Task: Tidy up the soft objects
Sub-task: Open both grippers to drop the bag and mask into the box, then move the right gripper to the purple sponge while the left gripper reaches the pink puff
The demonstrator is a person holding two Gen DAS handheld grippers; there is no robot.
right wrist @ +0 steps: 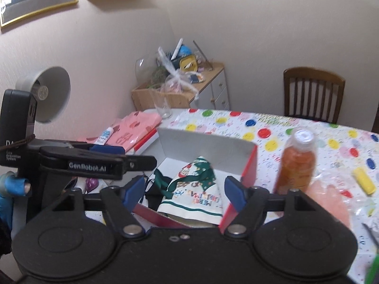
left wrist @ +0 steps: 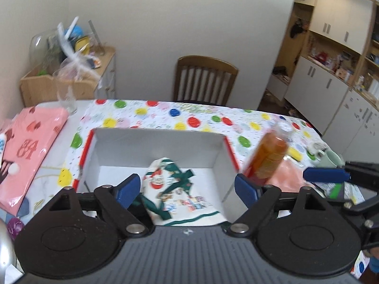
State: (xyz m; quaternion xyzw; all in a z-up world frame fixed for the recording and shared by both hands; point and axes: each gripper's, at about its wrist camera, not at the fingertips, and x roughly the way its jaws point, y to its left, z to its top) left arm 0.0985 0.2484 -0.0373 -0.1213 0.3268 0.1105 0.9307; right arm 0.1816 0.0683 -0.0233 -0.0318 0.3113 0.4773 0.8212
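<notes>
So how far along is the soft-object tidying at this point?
Done: the Christmas cloth lies in the red-sided box. In hand: nothing; left tool and right tool are open over the box. Left: the pink soft item beside the orange bottle, and the pink garment.

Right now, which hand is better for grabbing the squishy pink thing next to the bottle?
Probably the right. The pink thing lies just past the right gripper, right of the bottle. The left gripper hangs open over the box, farther away.

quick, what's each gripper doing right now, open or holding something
Left gripper: open, holding nothing, above the Christmas cloth in the box.
Right gripper: open, holding nothing, over the same cloth.
</notes>
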